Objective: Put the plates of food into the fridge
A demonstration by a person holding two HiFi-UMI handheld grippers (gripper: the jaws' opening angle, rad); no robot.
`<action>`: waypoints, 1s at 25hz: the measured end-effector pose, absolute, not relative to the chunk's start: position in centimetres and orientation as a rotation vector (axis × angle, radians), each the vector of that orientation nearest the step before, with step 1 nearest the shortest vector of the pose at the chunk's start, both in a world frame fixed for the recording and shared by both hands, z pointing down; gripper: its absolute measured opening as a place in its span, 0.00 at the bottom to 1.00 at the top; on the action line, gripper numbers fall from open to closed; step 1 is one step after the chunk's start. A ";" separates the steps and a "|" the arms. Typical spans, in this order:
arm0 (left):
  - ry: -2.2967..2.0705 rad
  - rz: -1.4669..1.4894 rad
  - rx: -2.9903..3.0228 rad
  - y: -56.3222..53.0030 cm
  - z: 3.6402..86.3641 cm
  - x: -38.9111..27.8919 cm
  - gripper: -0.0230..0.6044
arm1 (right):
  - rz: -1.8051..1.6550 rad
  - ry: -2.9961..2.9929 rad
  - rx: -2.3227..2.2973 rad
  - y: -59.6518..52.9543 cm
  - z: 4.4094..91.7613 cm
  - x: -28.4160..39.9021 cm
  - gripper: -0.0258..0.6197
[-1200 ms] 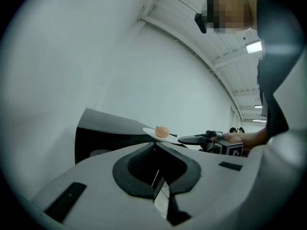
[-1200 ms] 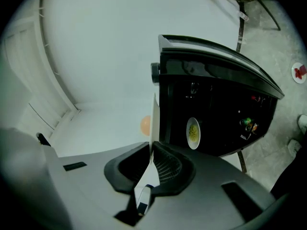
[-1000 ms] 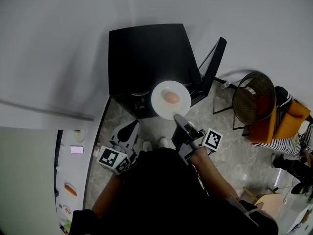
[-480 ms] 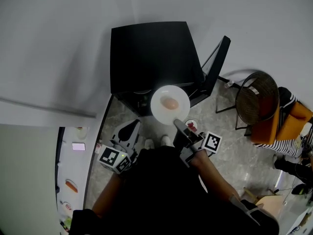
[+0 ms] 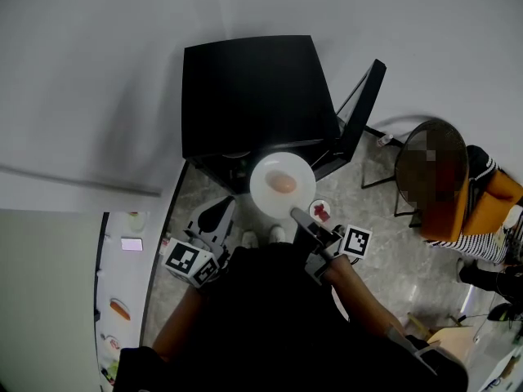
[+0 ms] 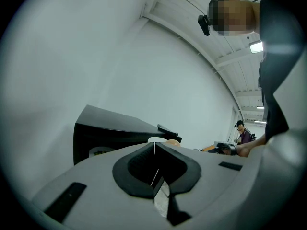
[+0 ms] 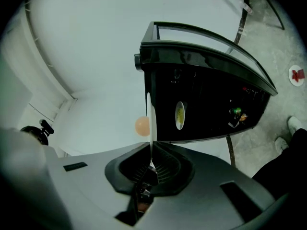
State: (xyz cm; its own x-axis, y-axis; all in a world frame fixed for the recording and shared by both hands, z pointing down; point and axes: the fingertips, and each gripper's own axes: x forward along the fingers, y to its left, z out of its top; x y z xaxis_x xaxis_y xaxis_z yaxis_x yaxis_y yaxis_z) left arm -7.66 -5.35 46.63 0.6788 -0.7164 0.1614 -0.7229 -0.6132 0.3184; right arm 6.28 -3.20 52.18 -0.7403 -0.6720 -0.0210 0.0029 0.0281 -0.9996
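Note:
A white plate (image 5: 282, 184) carrying a pale orange piece of food (image 5: 283, 184) hangs in front of the black mini fridge (image 5: 253, 96), whose door (image 5: 359, 113) stands open to the right. My right gripper (image 5: 304, 219) is shut on the plate's near rim. In the right gripper view the plate (image 7: 149, 123) is edge-on between the jaws of that gripper (image 7: 152, 150), with the food (image 7: 142, 126) to its left and the fridge interior (image 7: 206, 104) beyond. My left gripper (image 5: 214, 219) is low on the left, shut and empty; its jaws (image 6: 154, 150) meet.
Inside the fridge a plate with yellow-green food (image 7: 179, 114) stands on a shelf. A round floor marker with a red sign (image 5: 320, 211) lies under the plate. A seated person in stripes (image 5: 482, 211) is at the right. A counter with more food (image 5: 118, 309) is at the left.
The plate and my right gripper have shifted a little nearer to me in front of the fridge opening. The left gripper has stayed where it was.

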 end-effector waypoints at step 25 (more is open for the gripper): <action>-1.132 0.049 2.493 -5.8 47.4 -7.7 0.08 | -1.828 1.635 -0.990 -12.3 64.7 8.5 0.09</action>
